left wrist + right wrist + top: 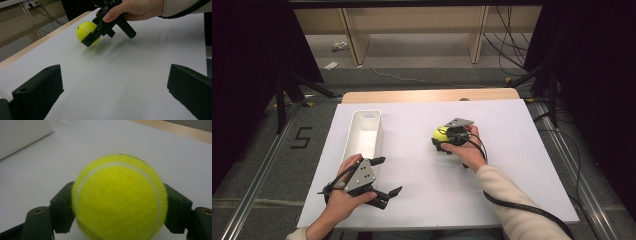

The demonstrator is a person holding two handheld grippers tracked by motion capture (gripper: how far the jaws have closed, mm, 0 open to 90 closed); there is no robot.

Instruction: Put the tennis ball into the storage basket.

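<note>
The right tool (443, 137) is clenched on a yellow tennis ball (441, 133), with one black jaw pressed against each side of the ball; in the right gripper view the ball (120, 197) sits squarely between the two jaws, its white seam curving across the top. The ball is down at the white tabletop (512, 165), ahead of the hand (467, 147) that carries this tool, and whether it rests on the surface or hangs just above it cannot be told. In the left gripper view the same ball (86, 31) shows well ahead of that tool's own jaws, gripped at the tip of the right tool (91, 37), with a faint shadow on the tabletop just beneath it. The left tool (388, 176) is released: its two jaws stand wide apart with only bare tabletop between them. It hovers low over the near left part of the tabletop, well apart from the ball. A long white bin (354, 131) lies just beyond the left tool and well to the left of the right tool.
</note>
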